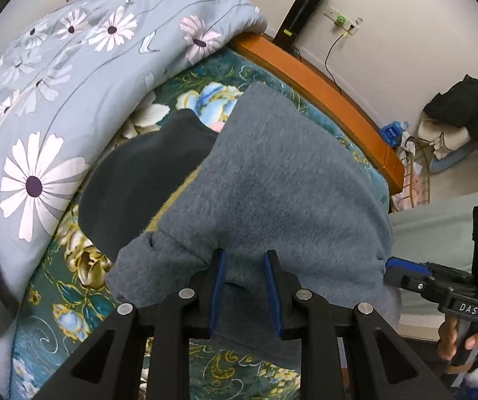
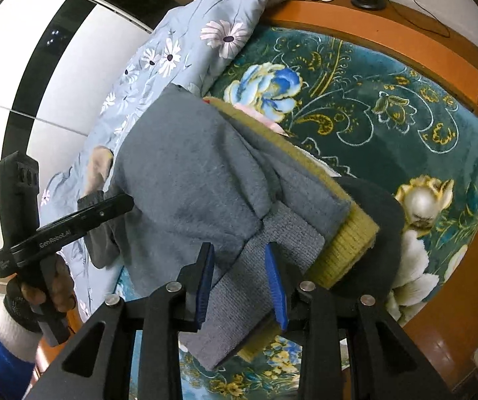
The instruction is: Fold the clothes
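A grey-blue fleece garment (image 1: pixel 272 173) lies folded over on the bed, on top of an olive knit piece (image 2: pixel 345 233) and a black garment (image 1: pixel 145 180). My left gripper (image 1: pixel 243 260) is open, its blue pads either side of the garment's near edge. My right gripper (image 2: pixel 240 260) is open around the garment's ribbed grey hem (image 2: pixel 272 246). The right gripper shows at the garment's right edge in the left wrist view (image 1: pixel 405 268). The left gripper shows at the garment's left side in the right wrist view (image 2: pixel 105 208).
The bed has a teal floral blanket (image 2: pixel 388 106) and an orange wooden frame (image 1: pixel 322 93). A light blue daisy duvet (image 1: pixel 55 76) is piled at the left. A black speaker (image 1: pixel 302 10) stands by the wall; piled clothes (image 1: pixel 455 120) sit at the far right.
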Demonstrator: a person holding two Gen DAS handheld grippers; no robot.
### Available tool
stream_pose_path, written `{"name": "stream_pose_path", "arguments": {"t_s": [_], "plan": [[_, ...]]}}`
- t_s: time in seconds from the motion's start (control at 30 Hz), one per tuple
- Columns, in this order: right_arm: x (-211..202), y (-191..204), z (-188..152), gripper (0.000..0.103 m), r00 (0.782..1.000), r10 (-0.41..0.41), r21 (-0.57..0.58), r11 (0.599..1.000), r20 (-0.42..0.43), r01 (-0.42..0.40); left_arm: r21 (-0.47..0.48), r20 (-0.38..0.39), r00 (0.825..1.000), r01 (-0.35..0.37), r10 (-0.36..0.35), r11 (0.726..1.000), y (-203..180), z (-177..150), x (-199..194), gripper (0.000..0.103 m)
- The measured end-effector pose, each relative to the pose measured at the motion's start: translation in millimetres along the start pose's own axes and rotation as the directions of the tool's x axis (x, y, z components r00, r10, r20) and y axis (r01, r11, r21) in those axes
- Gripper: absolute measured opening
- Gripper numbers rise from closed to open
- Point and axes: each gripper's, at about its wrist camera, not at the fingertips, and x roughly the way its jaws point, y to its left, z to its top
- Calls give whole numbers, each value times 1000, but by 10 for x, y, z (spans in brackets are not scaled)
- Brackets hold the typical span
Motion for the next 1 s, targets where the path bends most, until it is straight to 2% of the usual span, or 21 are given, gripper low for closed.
{"name": "stream_pose_path", "arguments": {"t_s": [0.1,0.23,0.27,0.3,0.33,0.4,0.47,0.7,0.77,0.8,1.0], "plan": [[47,-12,22,33,1000,-16,10,1000,0,16,-9,-4,1000,4,-4,1000,-9,28,-10,26],[-9,51,24,33,998,-57,28,998,12,57,24,32,999,-12,11,1000,-104,-20,-208,28],[-71,91,-14,33,998,-53,41,998,26,52,38,46,999,-11,10,999,-111,-61,-270,38],[-132,131,-51,33,998,-49,55,997,40,47,50,60,998,-11,8,999,-115,-105,-332,53],[-194,170,-88,33,997,-46,68,997,54,42,57,73,997,-10,6,998,-99,-171,-394,59],[-273,278,-242,33,996,-43,87,996,77,36,66,90,996,-14,8,998,-46,-318,-496,62],[-276,383,-435,33,995,-49,93,995,85,41,68,82,996,-48,43,997,36,-492,-545,64],[-40,746,-1127,34,986,-151,93,985,65,145,59,94,989,-120,114,991,336,-1067,-726,72],[12,803,-1228,43,978,-191,102,978,79,183,63,112,987,-123,115,990,374,-1197,-792,73],[40,829,-1285,51,974,-213,112,973,84,203,67,119,985,-132,124,989,376,-1245,-818,74],[178,989,-1611,60,941,-326,160,938,94,309,70,152,981,-132,121,989,346,-1543,-981,92]]}}
